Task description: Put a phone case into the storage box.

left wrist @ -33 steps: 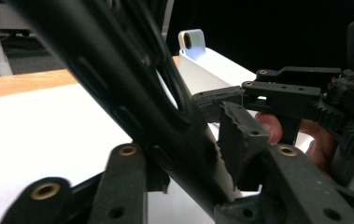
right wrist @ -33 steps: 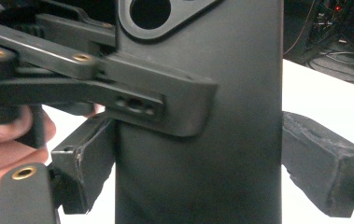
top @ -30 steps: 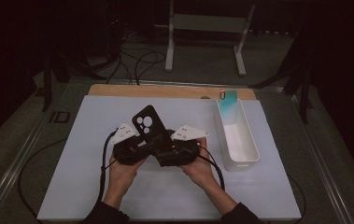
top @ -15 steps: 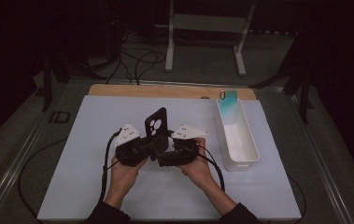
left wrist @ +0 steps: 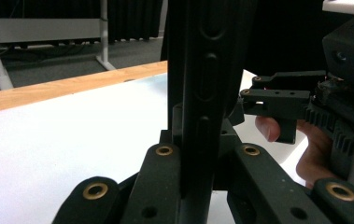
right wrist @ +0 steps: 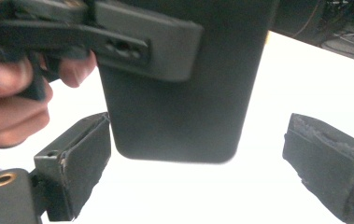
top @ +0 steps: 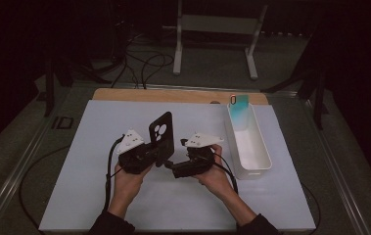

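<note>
A black phone case (top: 161, 136) with camera cut-outs stands upright over the white mat (top: 95, 191). My left gripper (top: 161, 157) is shut on its lower end. In the left gripper view the case (left wrist: 207, 70) rises edge-on between the two jaws of my left gripper (left wrist: 198, 158). My right gripper (top: 170, 169) sits just right of it, open, and its jaws have just been opening. In the right gripper view the case (right wrist: 184, 102) hangs just beyond the gap of my right gripper (right wrist: 198, 172), and neither pad (right wrist: 88, 158) touches it.
A long white bin (top: 267, 161) lies on the mat's right side, with a teal case (top: 240, 108) leaning at its far end. A wooden strip (top: 173, 95) runs along the mat's far edge. Metal stand legs (top: 178, 44) and cables lie behind the table.
The black case has turned from a tilted pose to upright in my left gripper. My right gripper's jaws have spread and stand off the case.
</note>
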